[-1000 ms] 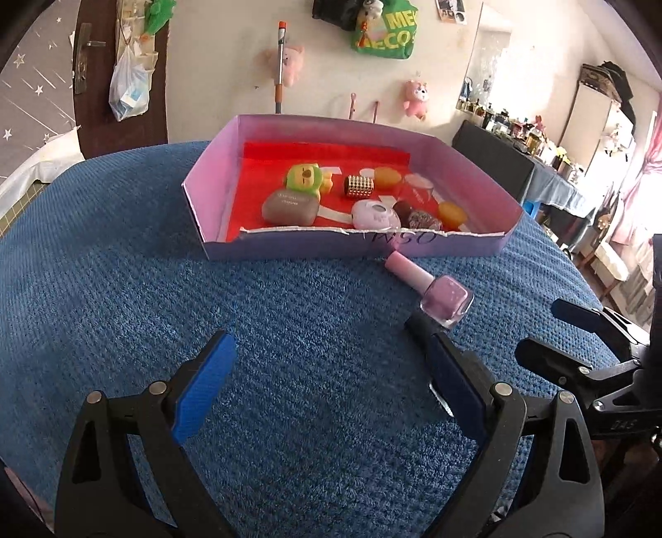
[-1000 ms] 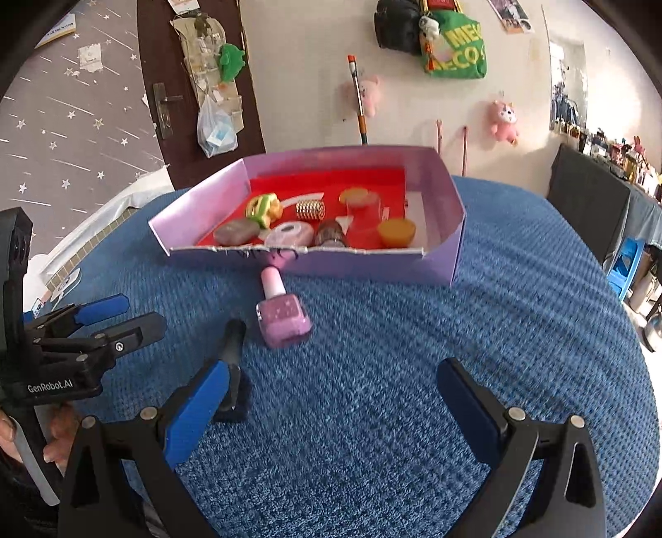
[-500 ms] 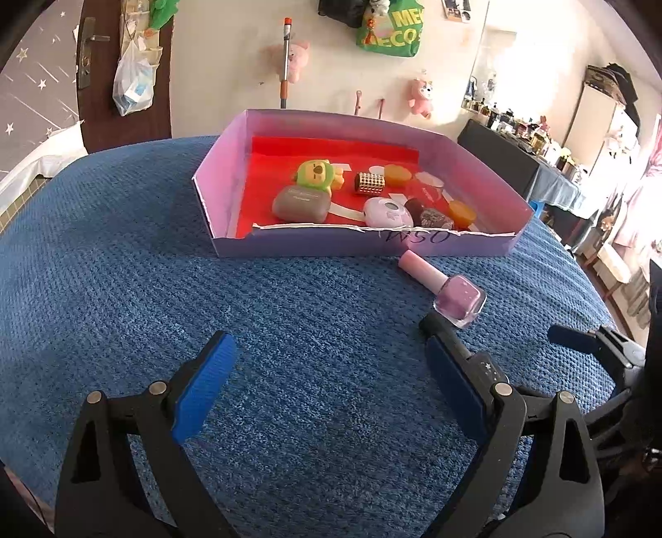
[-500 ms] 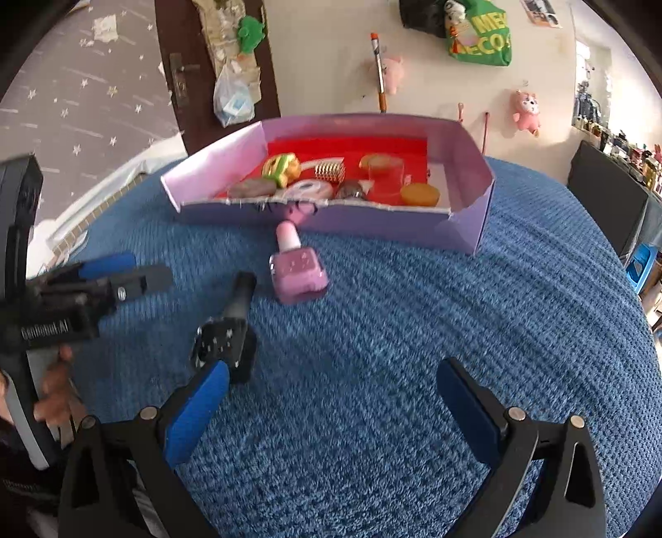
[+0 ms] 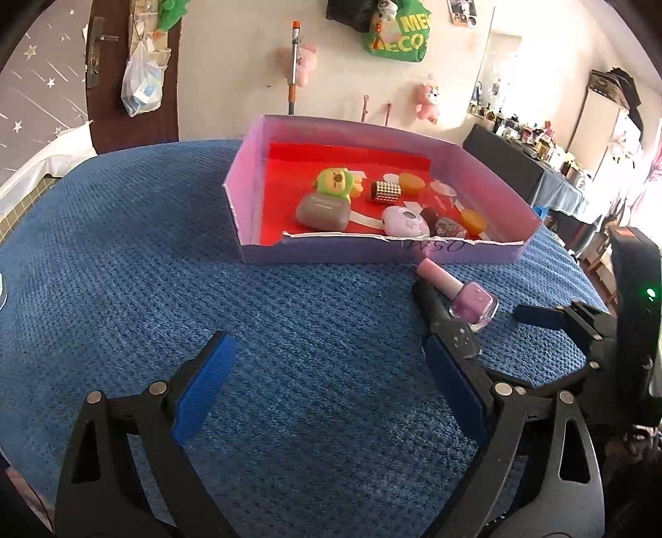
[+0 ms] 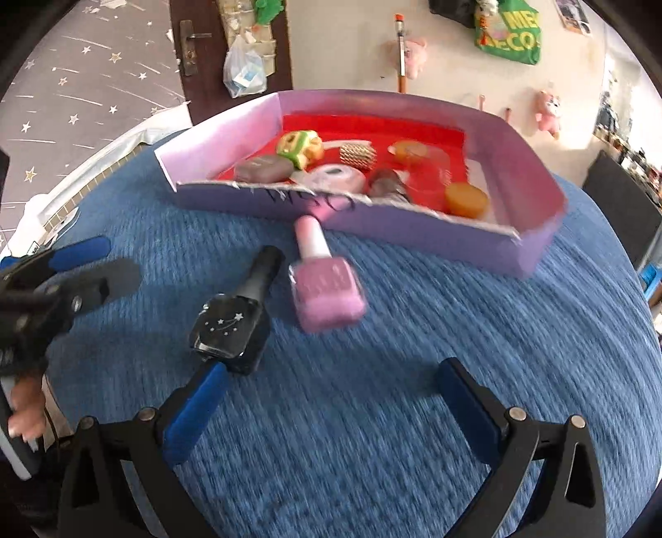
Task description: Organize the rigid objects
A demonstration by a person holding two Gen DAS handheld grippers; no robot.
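Task is well advanced, by my reading. The pink box [image 5: 413, 252] on the blue-covered desk [image 5: 165, 269] already holds several items: a grey case [image 5: 322, 212], a green figure [image 5: 334, 182], a studded gold piece [image 5: 385, 191], a lilac round case [image 5: 404, 222], a dark bottle [image 5: 444, 223] and two orange discs.

Outstanding: two items lie on the cover, outside the box.
- Pink nail polish bottle [image 6: 325, 285], on its side, cap just beside the box's near wall.
- Black nail polish bottle [image 6: 236, 327] (star pattern on its face), just beside the pink one.

Right gripper [image 6: 331, 397]: fingers released and spread wide, empty, with the black bottle by its left finger and the pink one ahead. The view is motion-blurred. Left gripper [image 5: 331, 372]: fingers released, holding nothing, over bare cover.

Writing: handwritten marking on the box's front wall, seemingly "N50". A green bag [image 5: 395, 37] on the wall shows "ME" and "ECO" (partly cut off).
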